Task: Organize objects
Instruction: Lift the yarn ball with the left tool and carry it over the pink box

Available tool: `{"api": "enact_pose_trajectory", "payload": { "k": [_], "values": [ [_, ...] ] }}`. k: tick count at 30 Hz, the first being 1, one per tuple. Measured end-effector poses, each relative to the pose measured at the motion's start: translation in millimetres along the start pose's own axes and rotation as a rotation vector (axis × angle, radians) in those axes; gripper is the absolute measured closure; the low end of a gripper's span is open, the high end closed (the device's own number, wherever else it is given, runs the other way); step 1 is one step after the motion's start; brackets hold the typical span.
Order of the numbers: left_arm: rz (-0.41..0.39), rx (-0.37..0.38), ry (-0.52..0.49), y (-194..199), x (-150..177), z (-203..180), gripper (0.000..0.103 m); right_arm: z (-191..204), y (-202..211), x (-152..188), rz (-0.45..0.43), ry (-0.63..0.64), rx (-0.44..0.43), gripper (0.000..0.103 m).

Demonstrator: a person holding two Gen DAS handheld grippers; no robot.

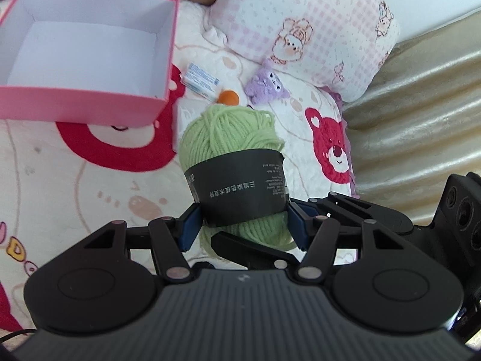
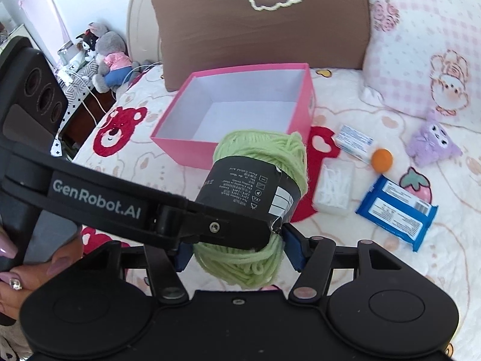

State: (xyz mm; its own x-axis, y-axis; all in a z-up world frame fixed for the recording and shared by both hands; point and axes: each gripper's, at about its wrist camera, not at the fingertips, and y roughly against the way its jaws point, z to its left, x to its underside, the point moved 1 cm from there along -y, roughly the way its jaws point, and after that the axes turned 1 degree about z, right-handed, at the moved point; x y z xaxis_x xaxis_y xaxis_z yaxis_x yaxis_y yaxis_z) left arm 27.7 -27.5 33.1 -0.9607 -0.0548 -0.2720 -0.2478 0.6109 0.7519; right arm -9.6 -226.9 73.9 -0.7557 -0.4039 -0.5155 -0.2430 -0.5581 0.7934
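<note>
Both grippers hold one ball of green yarn [image 1: 231,138] up in the air above a bed. The yarn has a black paper band [image 1: 240,189] around its middle. The left gripper [image 1: 243,222] has its blue pads [image 1: 190,225] pressed on the two sides of the band, so it is gripping the yarn. The right gripper [image 2: 237,248] has its blue pads [image 2: 293,245] against the lower, bare end of the yarn, so it grips the yarn too. In the right camera, the left gripper's long black finger lies across the front of the yarn, and a hand [image 2: 18,273] with painted nails holds that tool at the near left. On the bed past the yarn sits an open pink box [image 2: 192,147] with white insides and nothing in it. To the right of the box lie a small white and blue packet [image 2: 354,141], an orange ball [image 2: 381,158], a clear box of cotton swabs [image 2: 333,189] and a blue pack of wipes [image 2: 396,210]. A little purple plush toy [image 2: 433,144] sits farther right, near a pink checked pillow [image 2: 427,45]. A brown pillow [image 2: 258,30] leans behind the pink box. The bed cover [image 1: 90,204] is white with red bears.
</note>
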Motion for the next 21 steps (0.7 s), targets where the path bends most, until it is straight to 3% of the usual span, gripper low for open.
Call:
{"api": "enact_pose_trajectory", "payload": {
  "k": [13, 21],
  "values": [
    [-0.070, -0.015, 0.030, 38.4, -20.8, 38.8, 0.044, 35.4, -22.3, -35.7, -0.008, 0.050, -0.043, 0.038],
    [-0.131, -0.004, 0.067, 64.2, -50.8, 65.2, 0.046, 58.3, -39.5, -80.0, 0.003, 0.120, -0.027, 0.040]
  ]
}}
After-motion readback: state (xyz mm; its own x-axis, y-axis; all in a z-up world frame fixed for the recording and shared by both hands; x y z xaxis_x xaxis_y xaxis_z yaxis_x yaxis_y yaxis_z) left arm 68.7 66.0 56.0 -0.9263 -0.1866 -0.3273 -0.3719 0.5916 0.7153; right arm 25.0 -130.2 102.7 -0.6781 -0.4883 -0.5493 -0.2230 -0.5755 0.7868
